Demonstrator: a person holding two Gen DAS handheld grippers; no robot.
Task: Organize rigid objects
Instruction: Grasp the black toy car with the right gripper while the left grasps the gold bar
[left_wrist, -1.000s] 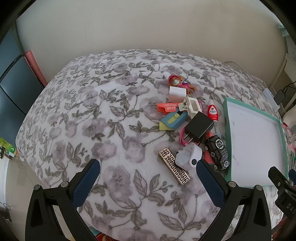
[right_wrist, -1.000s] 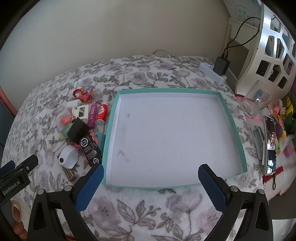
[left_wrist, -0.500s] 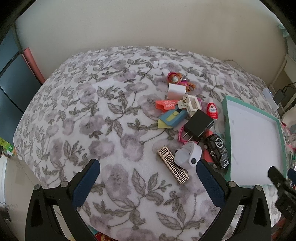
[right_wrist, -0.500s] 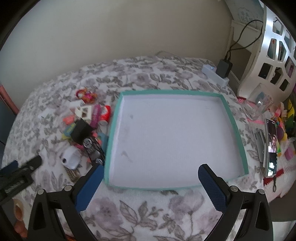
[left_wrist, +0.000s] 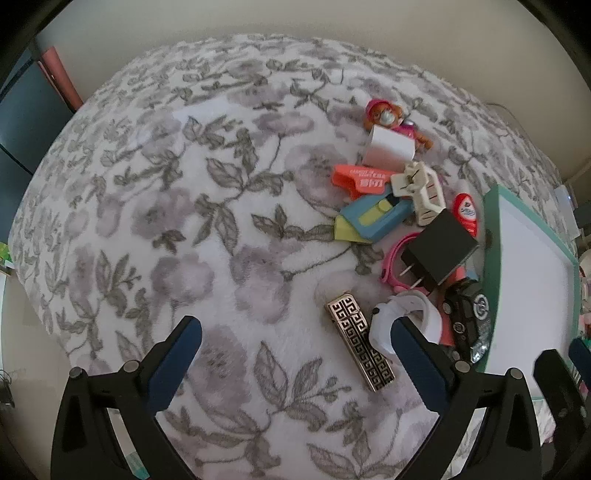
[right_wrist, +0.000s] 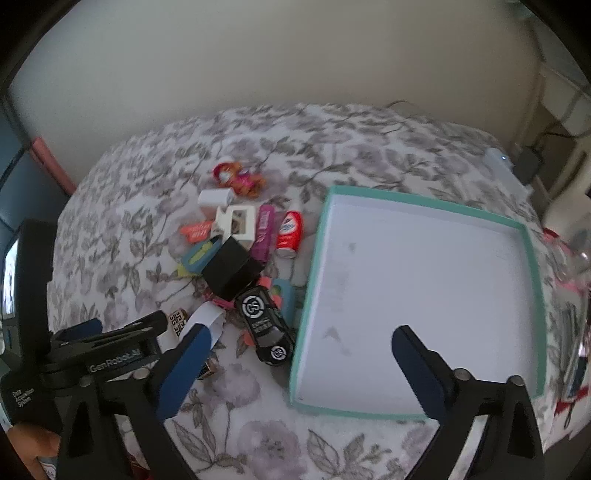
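A heap of small rigid objects lies on a floral bed cover (left_wrist: 155, 206): a black charger (left_wrist: 441, 254), a black toy car (right_wrist: 266, 328), a gold patterned bar (left_wrist: 360, 347), a red tube (right_wrist: 290, 233) and a doll (left_wrist: 386, 116). Just right of the heap sits a shallow teal-rimmed tray (right_wrist: 306, 295), white inside. The left tongs (left_wrist: 295, 345) hover spread beside the bar, holding nothing. The right tongs (right_wrist: 299, 354), spread wide and just closing slightly, straddle the tray's near left corner, holding nothing.

Cluttered small objects (left_wrist: 402, 236) on floral blanket, beside empty teal-rimmed tray (right_wrist: 532, 266)
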